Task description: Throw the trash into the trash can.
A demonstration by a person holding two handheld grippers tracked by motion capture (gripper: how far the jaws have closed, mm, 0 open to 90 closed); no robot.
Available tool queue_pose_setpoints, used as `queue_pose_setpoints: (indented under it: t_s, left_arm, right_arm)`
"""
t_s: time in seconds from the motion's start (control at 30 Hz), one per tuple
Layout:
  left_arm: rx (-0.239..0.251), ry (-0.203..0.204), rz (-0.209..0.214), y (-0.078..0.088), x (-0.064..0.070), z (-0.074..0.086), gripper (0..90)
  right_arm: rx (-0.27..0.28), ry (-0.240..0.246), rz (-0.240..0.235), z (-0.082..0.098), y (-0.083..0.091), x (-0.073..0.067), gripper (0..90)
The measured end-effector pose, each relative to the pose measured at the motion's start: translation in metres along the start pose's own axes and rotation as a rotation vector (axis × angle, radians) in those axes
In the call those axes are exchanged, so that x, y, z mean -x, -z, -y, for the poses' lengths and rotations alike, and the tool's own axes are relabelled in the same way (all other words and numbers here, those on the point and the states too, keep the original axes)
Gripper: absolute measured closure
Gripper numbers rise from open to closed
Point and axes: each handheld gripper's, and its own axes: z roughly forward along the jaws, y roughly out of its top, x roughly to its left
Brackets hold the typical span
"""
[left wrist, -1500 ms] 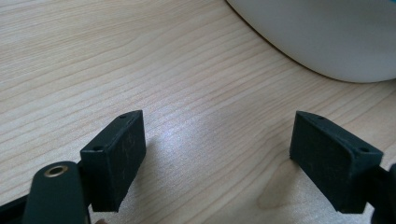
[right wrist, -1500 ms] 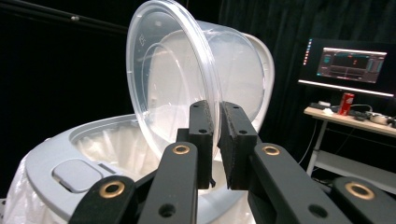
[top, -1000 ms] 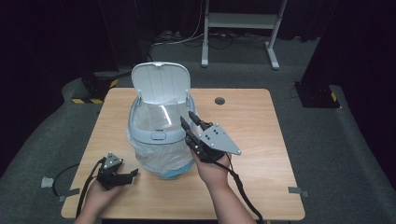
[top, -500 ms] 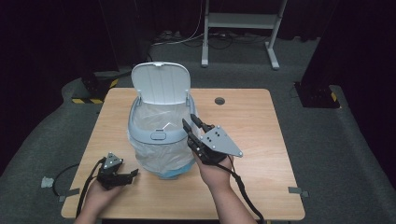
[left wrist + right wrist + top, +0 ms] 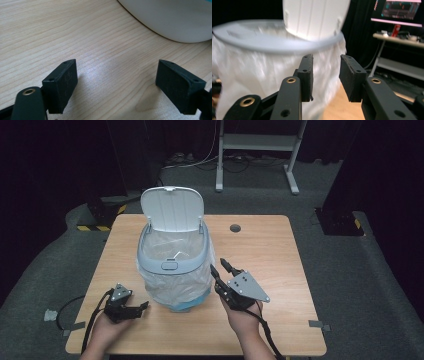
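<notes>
A pale blue-grey bin (image 5: 172,265) stands in the middle of the wooden table (image 5: 260,245). Its lid (image 5: 172,210) is tipped up at the back, and a clear plastic liner (image 5: 175,287) hangs over its sides. My right gripper (image 5: 218,265) is just right of the bin, below the rim, pointing at the liner. Its jaws have just been opening and nothing is between them. In the right gripper view the gripper (image 5: 326,60) faces the blurred bin (image 5: 262,45). My left gripper (image 5: 144,306) lies on the table left of the bin's foot. It (image 5: 116,75) stands wide open over bare wood near the bin's base (image 5: 175,20).
A round cable hole (image 5: 235,228) sits in the table behind the bin. Beyond the table stand a metal frame (image 5: 255,142), a black-and-yellow block (image 5: 100,215) on the left floor and a dark box (image 5: 340,220) on the right. A cable trails from each gripper.
My right gripper has come down from the bin's rim to beside the bin's right flank, and its jaws stand a little wider. The left gripper has not moved.
</notes>
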Motion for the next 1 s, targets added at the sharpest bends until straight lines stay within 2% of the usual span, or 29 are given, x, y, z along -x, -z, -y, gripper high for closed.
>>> queue_pose_setpoints:
  t_s: [0.33,0.37,0.4,0.47,0.63,0.7,0.73,0.77,0.8,0.9,0.93,1.0]
  left_arm:
    - [0.005,0.013,-0.007,0.001,0.000,0.000,20.4]
    - [0.008,0.018,-0.009,0.001,-0.001,0.000,22.5]
    - [0.008,0.018,-0.009,0.001,-0.001,0.000,23.9]
    - [0.014,0.025,-0.014,0.002,-0.001,0.001,25.7]
    - [0.027,0.014,-0.011,0.004,0.000,0.002,39.2]
    - [0.031,0.012,-0.009,0.004,0.000,0.002,45.4]
    - [0.036,0.015,-0.010,0.004,-0.001,0.002,50.7]
    - [0.036,0.015,-0.010,0.004,-0.001,0.002,54.5]
    - [0.034,0.008,-0.005,0.005,-0.002,0.001,54.5]
    - [0.025,0.037,0.004,0.004,-0.005,-0.001,63.3]
    - [0.018,0.048,0.004,0.004,-0.007,-0.002,68.4]
    - [0.011,0.061,-0.015,0.001,-0.010,-0.008,71.8]
  right_arm:
    - [-0.144,-0.036,0.014,0.059,-0.005,0.007,60.0]
    - [-0.181,-0.033,0.012,0.068,-0.008,0.007,58.9]
    - [-0.181,-0.033,0.012,0.068,-0.008,0.007,58.9]
    - [-0.215,-0.030,0.023,0.077,-0.012,0.008,57.5]
    - [-0.294,-0.039,0.051,0.097,-0.023,0.012,57.4]
    - [-0.318,-0.052,0.053,0.104,-0.026,0.013,59.5]
    - [-0.349,-0.055,0.043,0.110,-0.029,0.014,60.3]
    - [-0.349,-0.055,0.043,0.110,-0.029,0.014,60.3]
    - [-0.358,-0.059,0.037,0.112,-0.031,0.014,60.7]
    - [-0.369,-0.054,0.027,0.115,-0.036,0.013,62.9]
    - [-0.367,-0.064,0.007,0.115,-0.040,0.013,65.8]
    - [-0.372,-0.049,0.002,0.114,-0.045,0.011,68.1]
